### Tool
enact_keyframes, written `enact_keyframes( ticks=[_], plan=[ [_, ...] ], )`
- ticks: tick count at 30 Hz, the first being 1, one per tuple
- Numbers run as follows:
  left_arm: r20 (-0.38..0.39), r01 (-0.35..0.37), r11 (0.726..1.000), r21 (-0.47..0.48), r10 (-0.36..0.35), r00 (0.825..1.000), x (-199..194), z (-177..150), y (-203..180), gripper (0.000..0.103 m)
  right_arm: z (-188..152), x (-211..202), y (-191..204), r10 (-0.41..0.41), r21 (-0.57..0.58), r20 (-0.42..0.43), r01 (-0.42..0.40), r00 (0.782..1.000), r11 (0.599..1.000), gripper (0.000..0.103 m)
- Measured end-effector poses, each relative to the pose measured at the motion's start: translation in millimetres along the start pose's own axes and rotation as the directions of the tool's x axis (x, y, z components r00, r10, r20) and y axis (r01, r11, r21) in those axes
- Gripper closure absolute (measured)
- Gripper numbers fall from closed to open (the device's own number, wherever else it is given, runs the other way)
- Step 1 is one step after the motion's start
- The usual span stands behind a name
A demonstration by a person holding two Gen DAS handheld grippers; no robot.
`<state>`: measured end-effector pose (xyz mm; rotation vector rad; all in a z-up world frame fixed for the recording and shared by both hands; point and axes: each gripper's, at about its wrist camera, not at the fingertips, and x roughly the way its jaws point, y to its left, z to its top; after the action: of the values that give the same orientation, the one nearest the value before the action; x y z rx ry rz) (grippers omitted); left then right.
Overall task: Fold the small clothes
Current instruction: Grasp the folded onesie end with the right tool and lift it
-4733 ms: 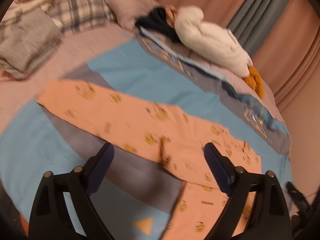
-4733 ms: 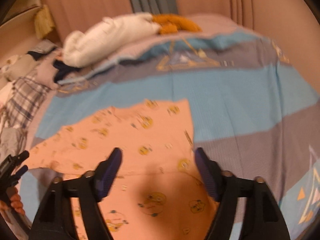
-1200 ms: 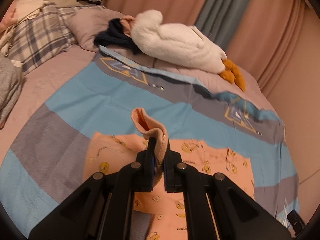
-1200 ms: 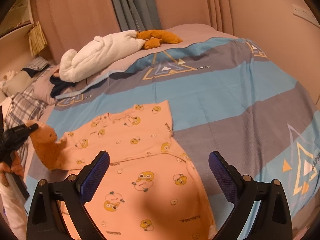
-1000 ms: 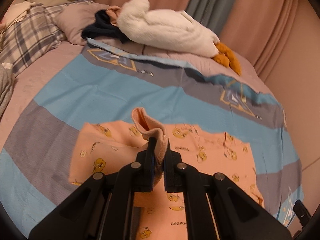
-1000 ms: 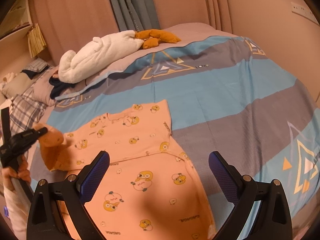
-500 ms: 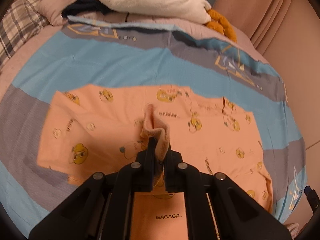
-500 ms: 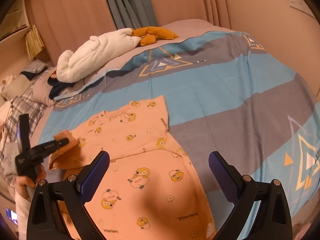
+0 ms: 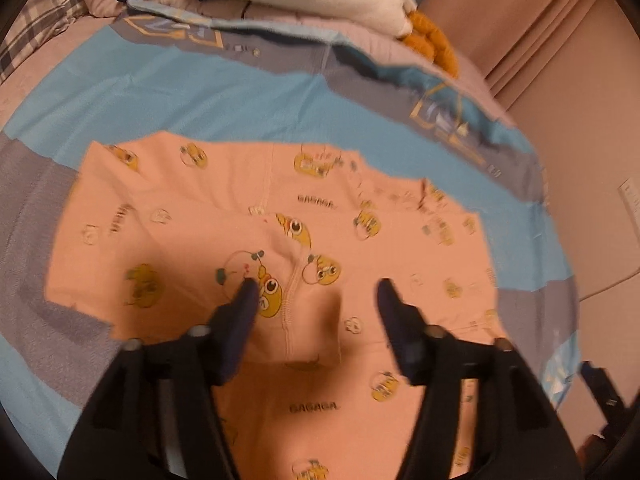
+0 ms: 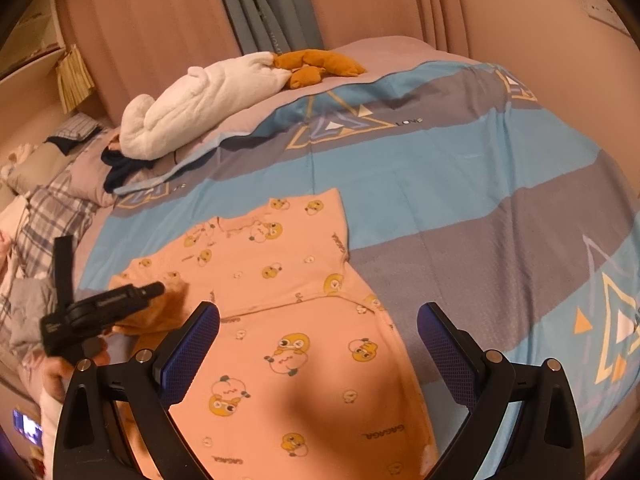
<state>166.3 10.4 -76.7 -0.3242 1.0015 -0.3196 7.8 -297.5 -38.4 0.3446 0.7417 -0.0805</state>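
Left tongs (image 9: 314, 294) just opened, now spread with nothing pinched; the sleeve cuff (image 9: 294, 312) lies loose on the shirt (image 9: 224, 216) under the gap between the fingers, pads not pressing it. Frame is motion-blurred, so can't tell whether the tips touch the fabric.

Shirt: peach, yellow cartoon print, "GAGAGA" lettering, lying flat on the bed (image 10: 460, 184) on the blue/grey striped cover, near its front edge. In the right wrist view the shirt (image 10: 304, 320) has its left sleeve folded in over the body; right side lies flat with a straight edge against the grey stripe.

Right tongs (image 10: 318, 336) spread wide, empty, hovering above the lower half of the shirt, not touching it. Their shadow falls on the fabric.

Left tongs (image 10: 154, 290) also show in the right wrist view at the left edge, tips over the folded sleeve, a hand (image 10: 60, 372) on the grip below.

Far side of bed: white plush (image 10: 200, 100) with orange feet (image 10: 316, 66), dark garment (image 10: 120, 170) just beside it, plaid bedding (image 10: 52, 208) at left. Curtain (image 10: 264, 4) behind.
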Motion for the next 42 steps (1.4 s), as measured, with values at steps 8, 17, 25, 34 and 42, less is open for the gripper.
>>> enact_keyframes(
  ticks=[8, 17, 25, 34, 42],
  plan=[
    [0.156, -0.087, 0.989, -0.122, 0.105, 0.982, -79, 6, 45, 0.036, 12, 23, 30, 0.130, -0.025, -0.070, -0.132, 0.989, 0.991, 0.004],
    [0.161, -0.142, 0.933, -0.331, 0.204, 0.966, -117, -26, 111, 0.036, 15, 102, 112, 0.328, 0.006, -0.302, -0.342, 0.895, 0.940, 0.017],
    [0.153, -0.173, 0.903, -0.394, 0.250, 0.956, -134, -44, 137, 0.036, -1, 172, 167, 0.160, -0.087, -0.415, -0.214, 0.895, 0.973, 0.033],
    [0.154, -0.154, 0.888, -0.433, 0.241, 0.958, -136, -50, 153, 0.037, -10, 186, 192, 0.046, -0.229, -0.409, -0.151, 0.911, 0.962, 0.087],
    [0.162, -0.143, 0.888, -0.437, 0.234, 0.959, -138, -49, 154, 0.037, 5, 156, 195, 0.088, -0.293, -0.358, -0.201, 0.930, 0.935, 0.097]
  ],
)
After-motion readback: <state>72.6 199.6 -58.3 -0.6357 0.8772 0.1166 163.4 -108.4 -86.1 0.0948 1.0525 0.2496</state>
